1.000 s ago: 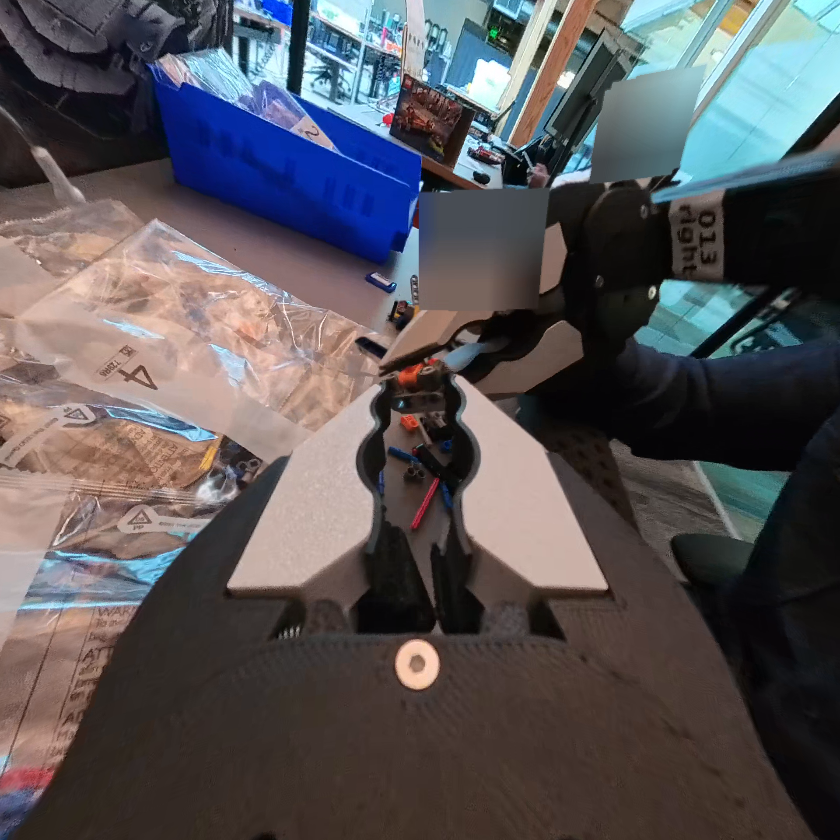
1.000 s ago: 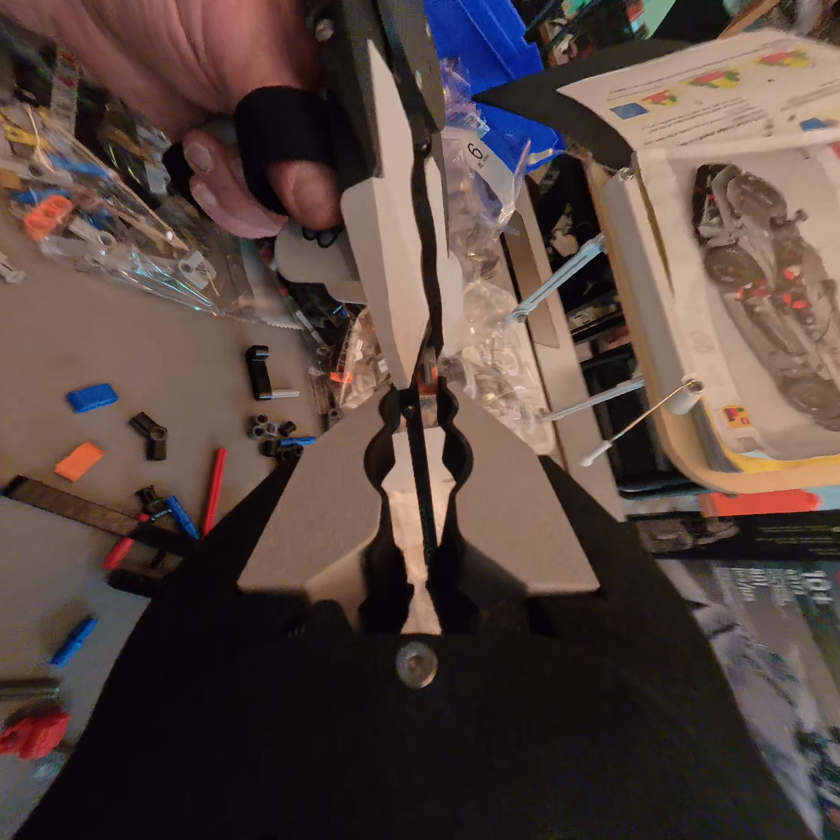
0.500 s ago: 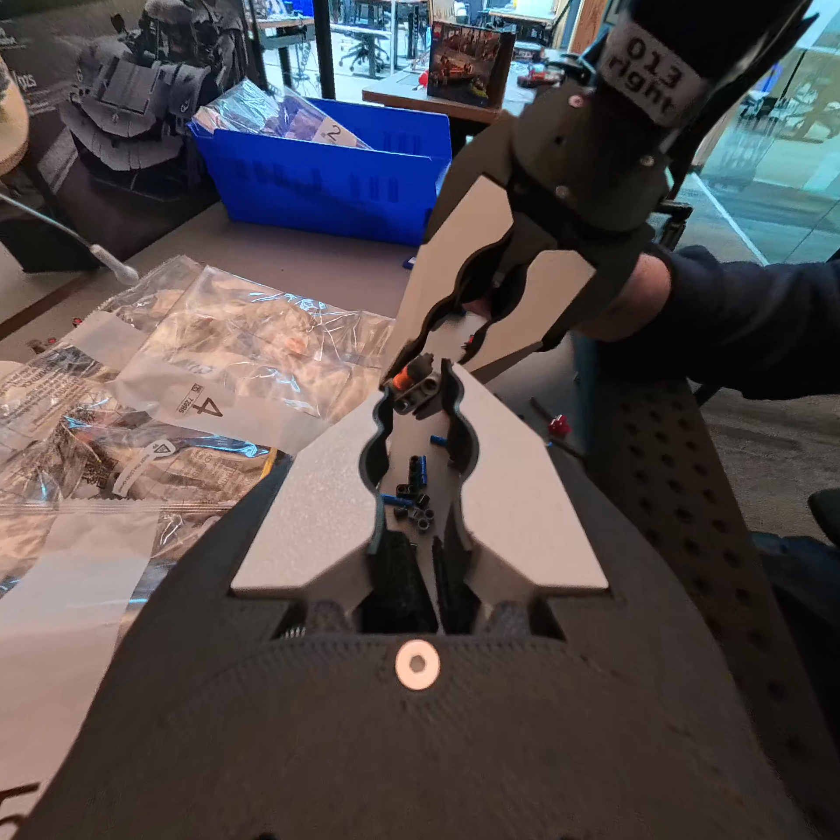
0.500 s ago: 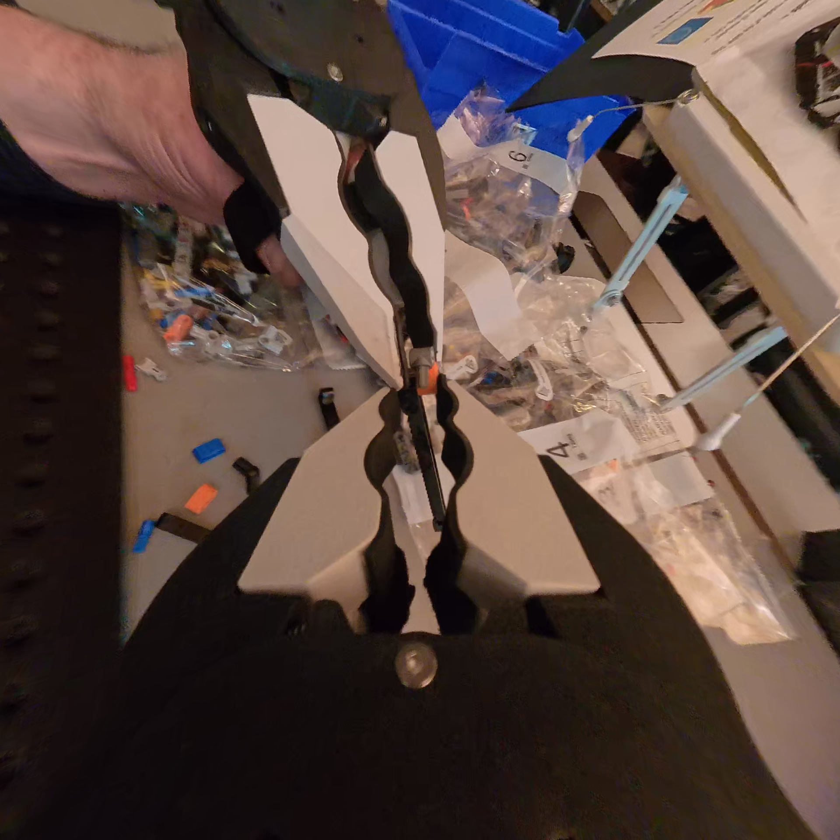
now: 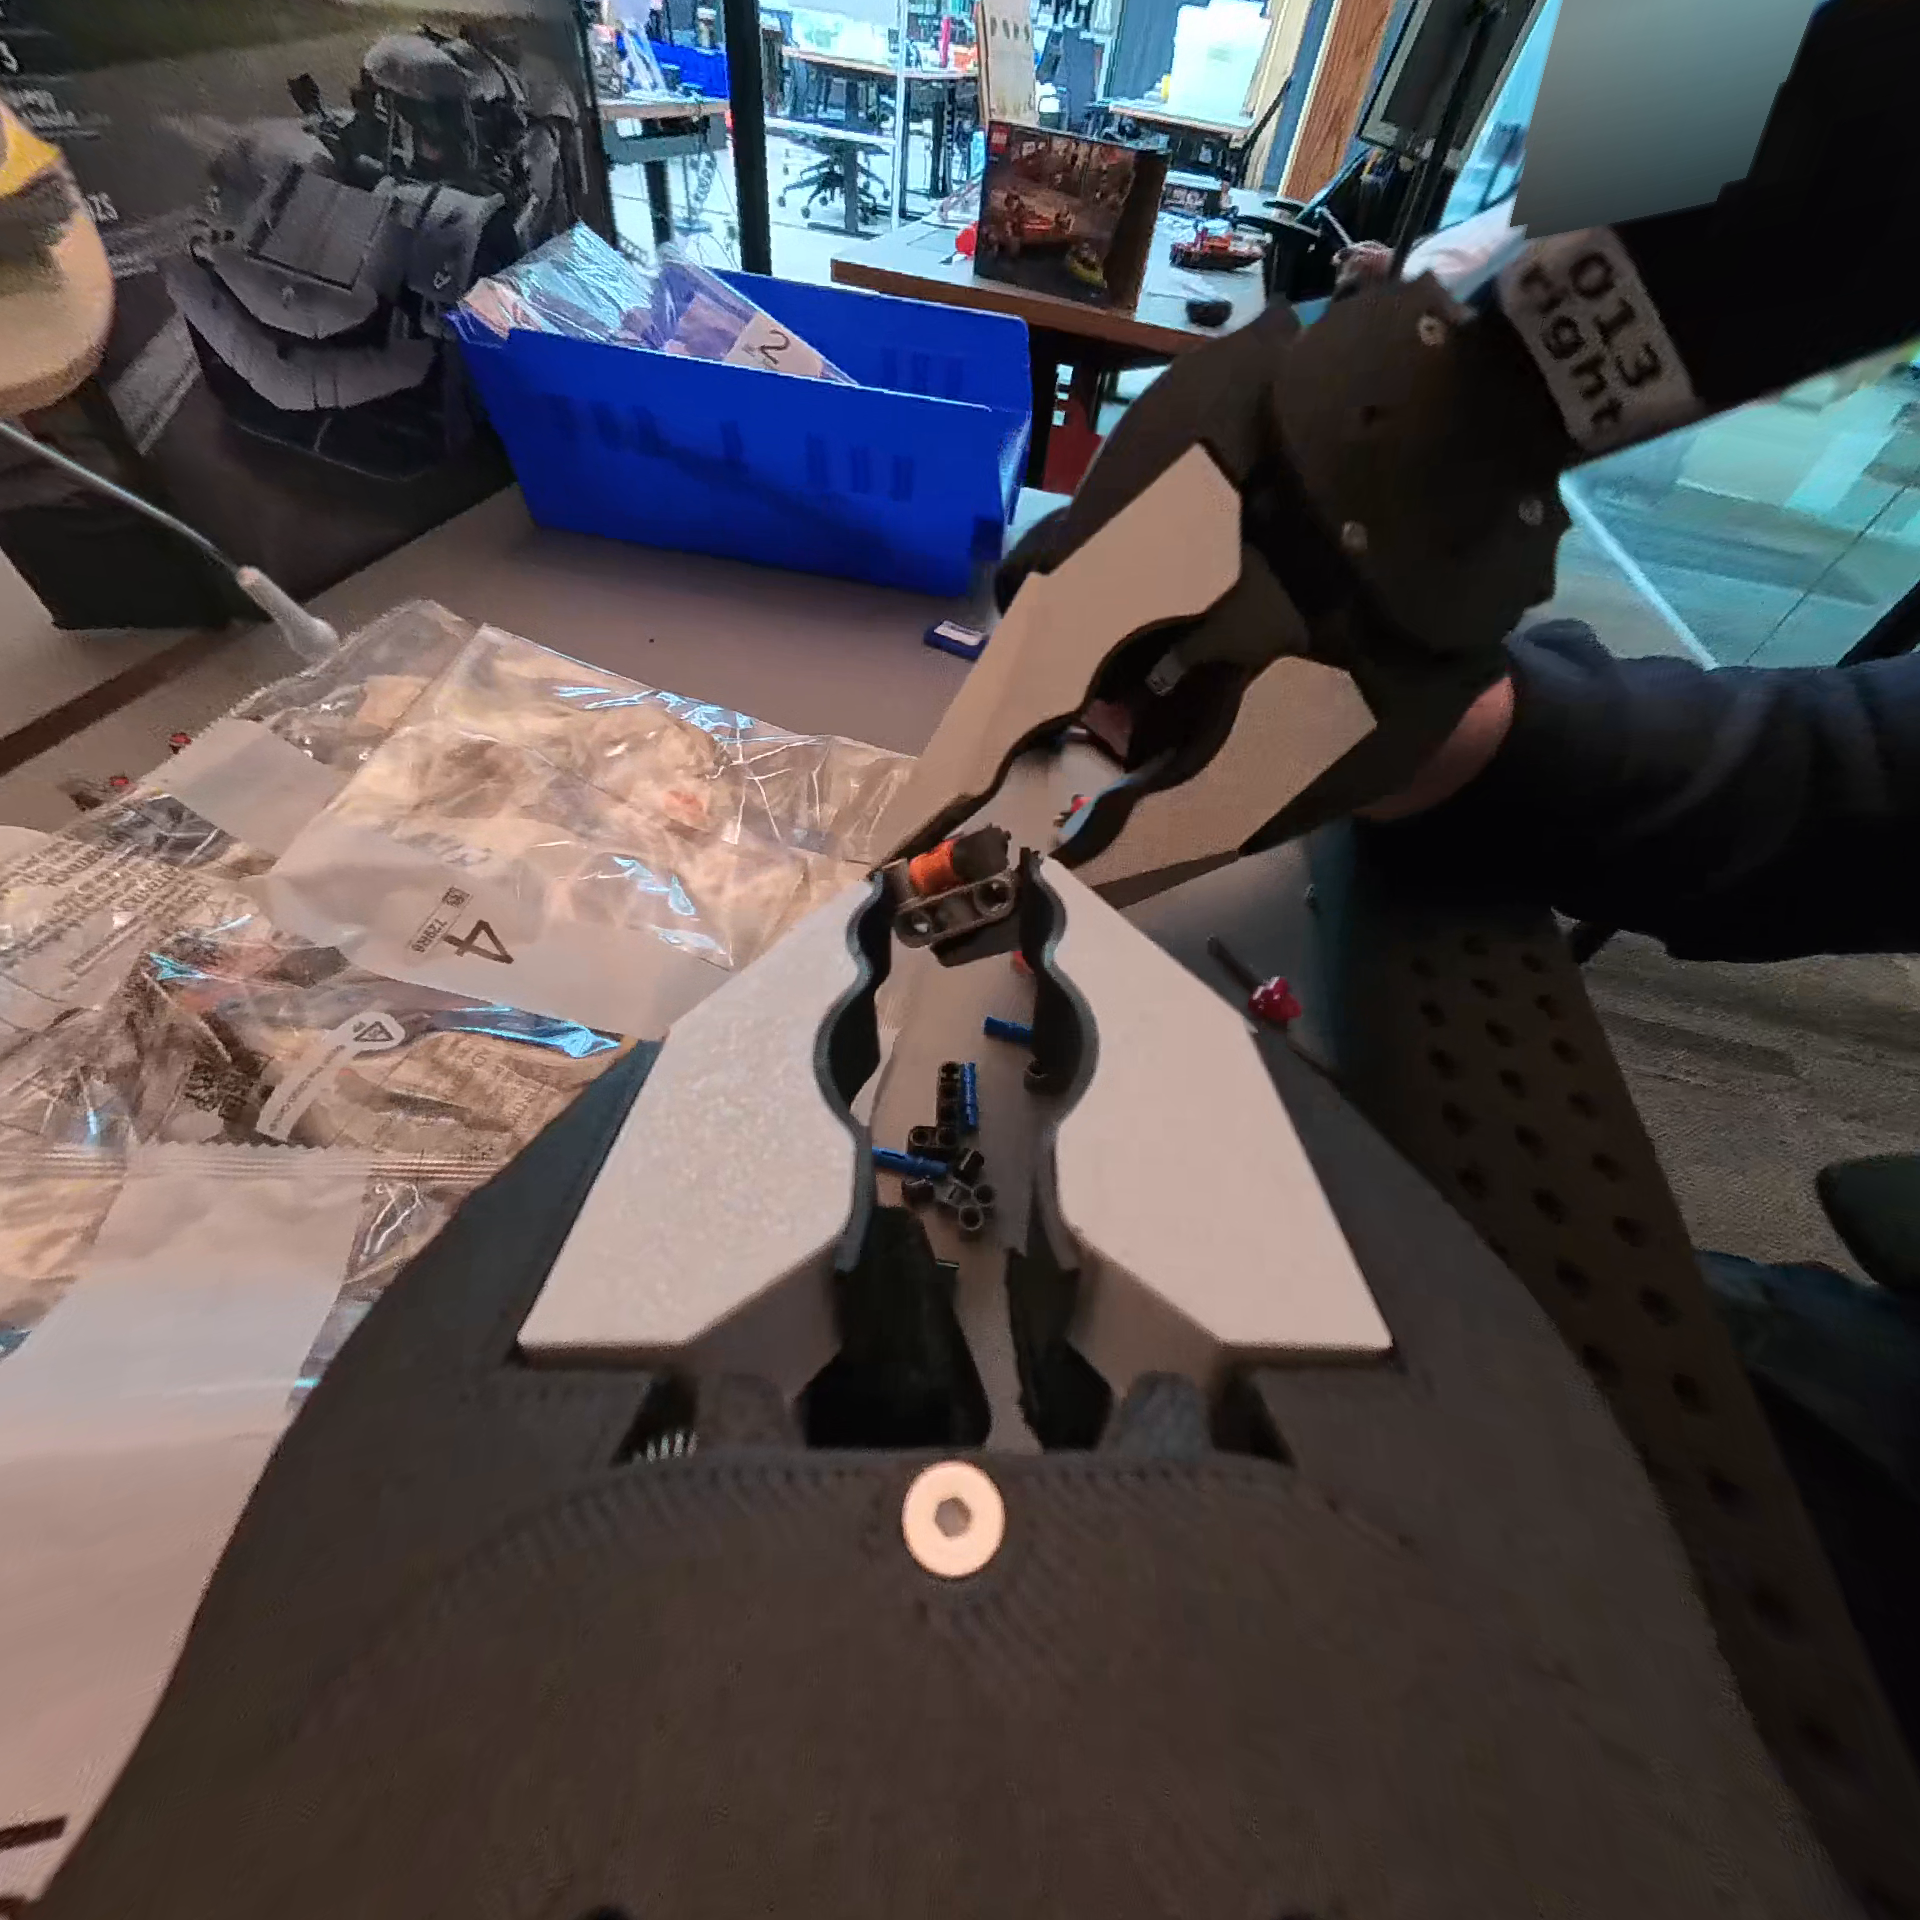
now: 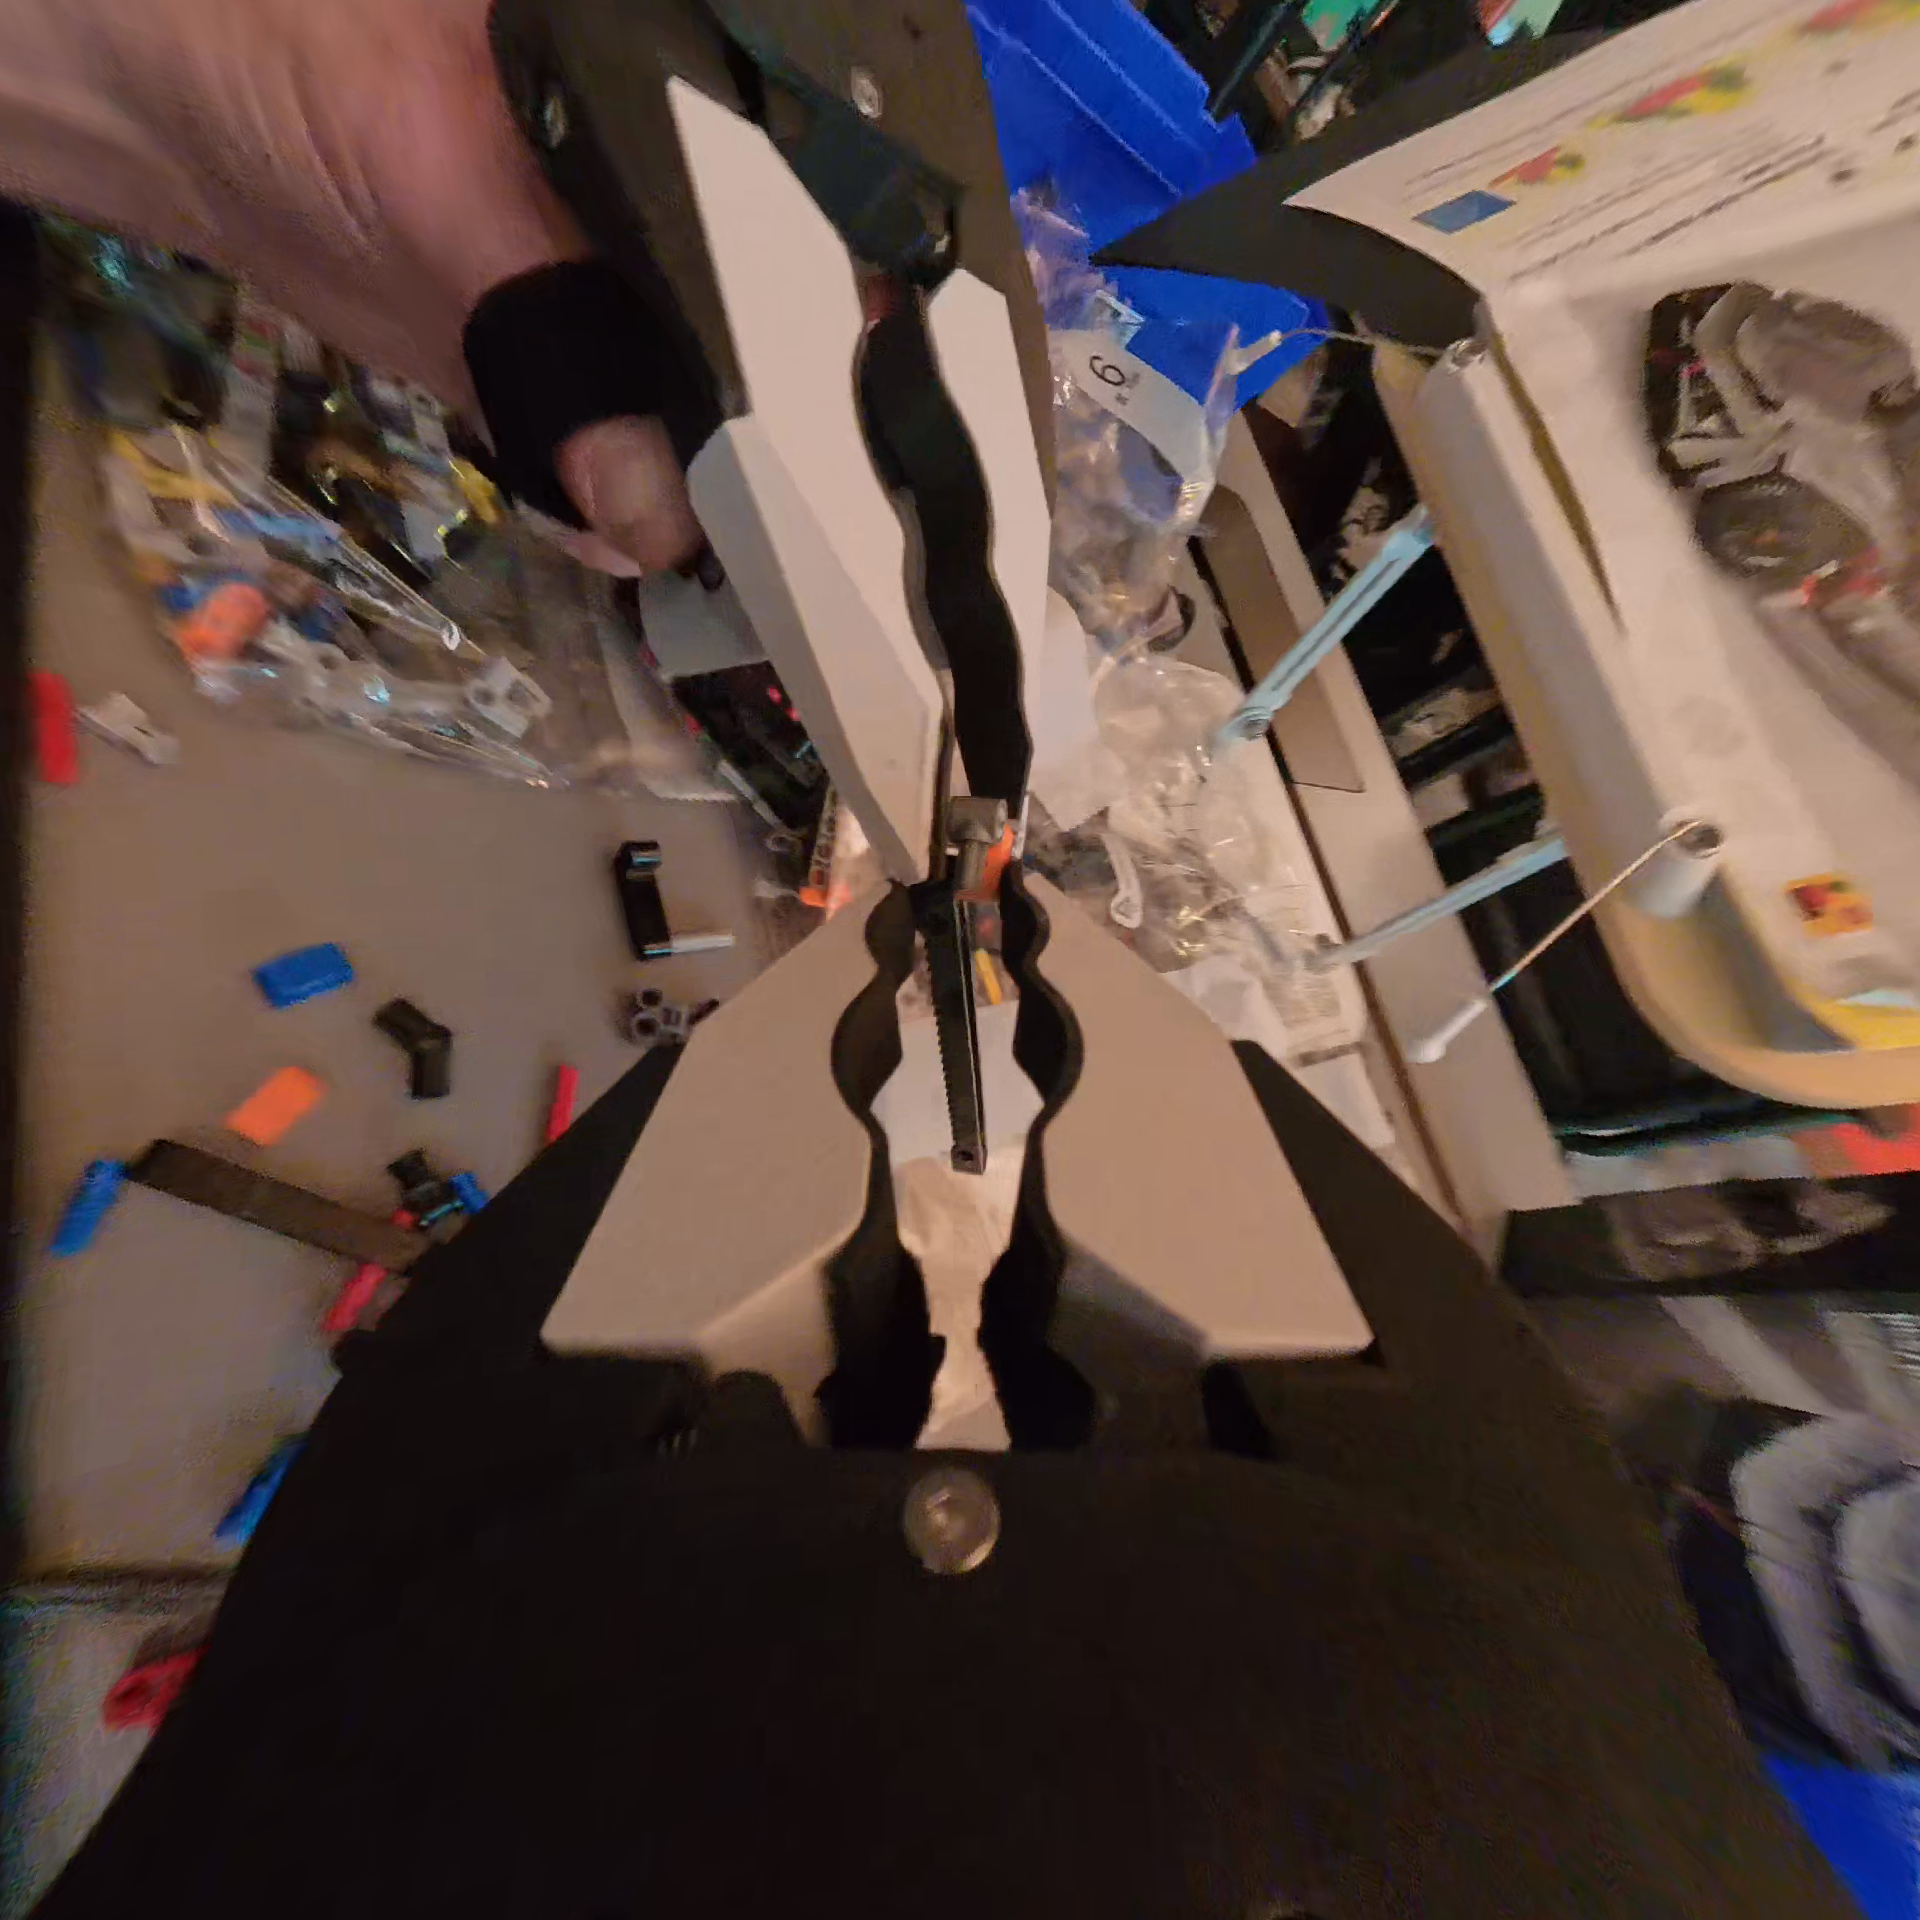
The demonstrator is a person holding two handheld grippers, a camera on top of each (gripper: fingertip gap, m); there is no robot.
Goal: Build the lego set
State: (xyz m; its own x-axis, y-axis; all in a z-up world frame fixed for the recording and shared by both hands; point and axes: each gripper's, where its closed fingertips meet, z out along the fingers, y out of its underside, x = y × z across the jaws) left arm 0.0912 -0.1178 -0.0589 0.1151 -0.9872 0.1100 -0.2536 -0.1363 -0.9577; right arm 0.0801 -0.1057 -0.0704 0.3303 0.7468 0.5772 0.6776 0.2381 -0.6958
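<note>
Daylight from the far windows (image 5: 1714, 499) brightens my left view; glare streaks the plastic bags (image 5: 436, 831). My right view is dim, warm, perhaps motion-blurred, edges bowed.

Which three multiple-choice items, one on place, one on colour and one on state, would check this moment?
1. Where does the blue bin stand?
A. on the table beyond the clear bags
B. on the floor
C. nearer the camera than the bags

2. What colour is the bright part on the small assembly?
A. green
B. yellow
C. orange

3. What state is the left gripper in?
A. wide open and empty
B. shut on the small assembly
C. lying on the table

Answers:
1 A: the blue bin sits past the clear bags on the table.
2 C: the small assembly carries an orange sleeve.
3 B: the left gripper has its fingers pinching it.
</note>
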